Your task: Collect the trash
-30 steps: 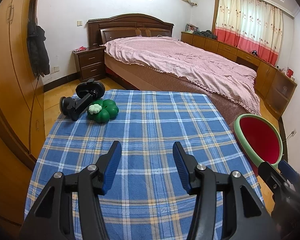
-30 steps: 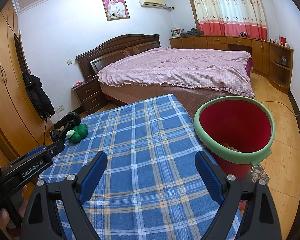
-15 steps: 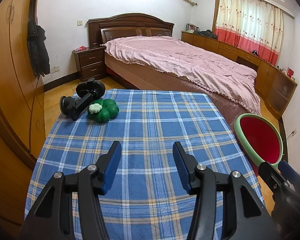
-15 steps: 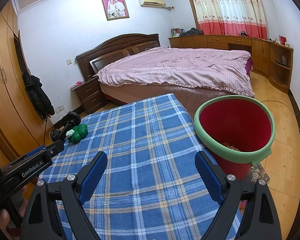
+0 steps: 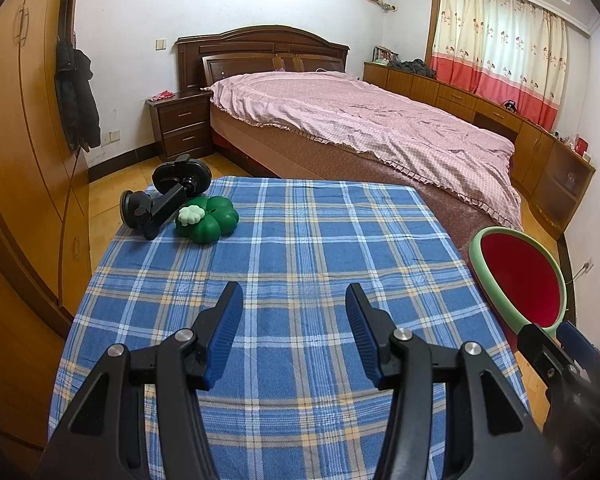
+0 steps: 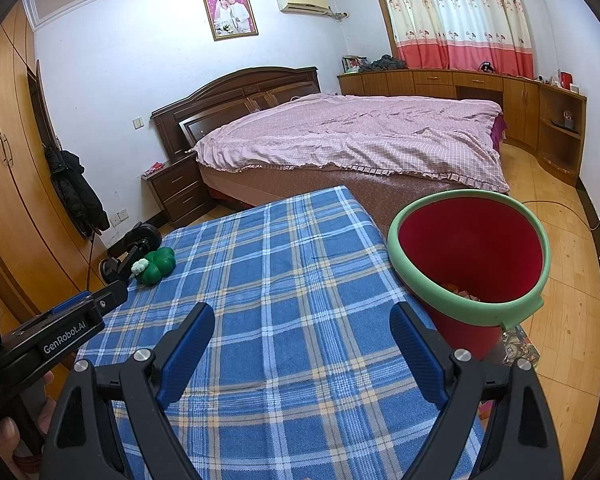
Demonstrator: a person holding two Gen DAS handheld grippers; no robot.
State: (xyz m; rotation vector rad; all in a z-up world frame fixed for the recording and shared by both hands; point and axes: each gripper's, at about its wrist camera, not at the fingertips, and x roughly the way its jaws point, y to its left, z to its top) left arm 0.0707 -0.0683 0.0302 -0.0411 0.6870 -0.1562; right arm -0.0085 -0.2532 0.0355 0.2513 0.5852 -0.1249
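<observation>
Left tongs (image 5: 294,300) and right tongs (image 6: 302,320) hover spread, empty, over plaid-covered counter (image 5: 300,248). Red bin (image 6: 470,256) with green rim stands beside counter's right edge, scraps inside. Green clover toy (image 5: 208,220) touches black phone mount (image 5: 164,196) at far left corner.

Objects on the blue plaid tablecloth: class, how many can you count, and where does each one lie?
2. A black suction-cup mount lies at the table's far left corner; a green clover-shaped piece lies just right of it, apparently touching. The gripper fingers may hide some near cloth.
</observation>
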